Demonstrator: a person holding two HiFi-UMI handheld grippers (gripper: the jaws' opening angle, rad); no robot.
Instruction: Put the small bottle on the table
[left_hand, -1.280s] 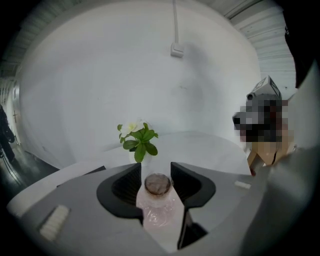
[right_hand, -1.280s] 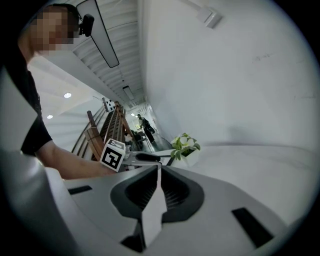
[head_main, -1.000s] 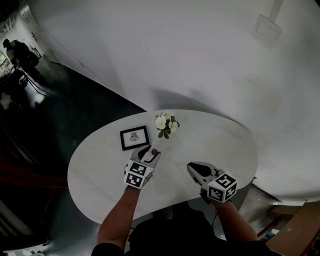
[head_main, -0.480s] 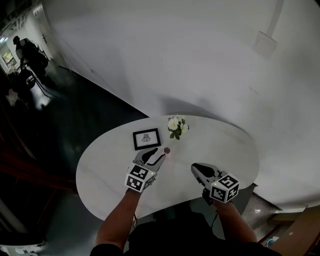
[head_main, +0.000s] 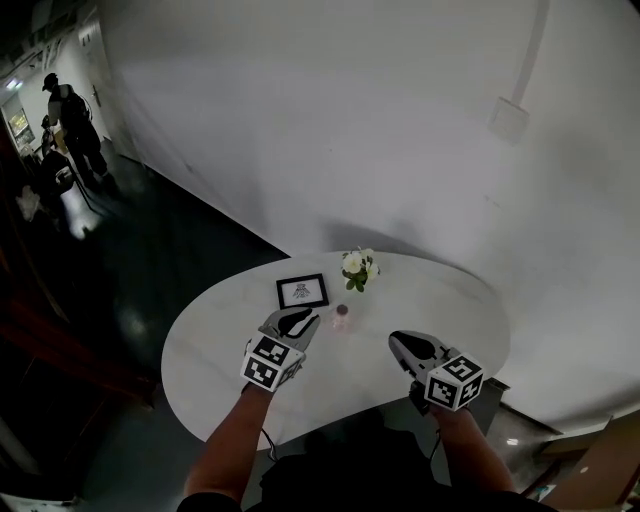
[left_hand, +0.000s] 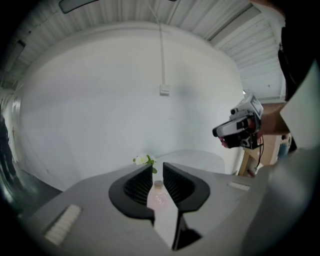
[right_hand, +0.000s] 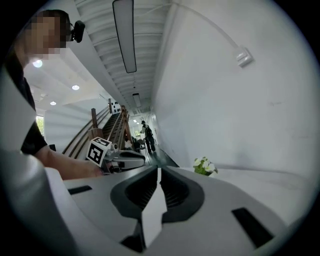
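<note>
The small pinkish bottle (head_main: 341, 316) with a dark cap stands upright on the white oval table (head_main: 445, 300). My left gripper (head_main: 303, 320) sits just left of it and apart from it. Its jaws are closing with nothing pressed between them. In the left gripper view the bottle (left_hand: 158, 194) shows through the narrow gap, beyond the tips of the left gripper (left_hand: 157, 171). My right gripper (head_main: 397, 339) hovers over the table's near right part, shut and empty; in its own view the right gripper (right_hand: 158, 172) has its jaws together.
A black picture frame (head_main: 302, 291) lies behind the left gripper. A small bunch of white flowers (head_main: 358, 268) stands at the table's far edge, against the white wall. Dark floor lies to the left, where a person (head_main: 72, 118) stands far off.
The left gripper let go of the bottle and drew back toward me, and its jaws narrowed. The bottle stays standing on the table. The right gripper kept its place.
</note>
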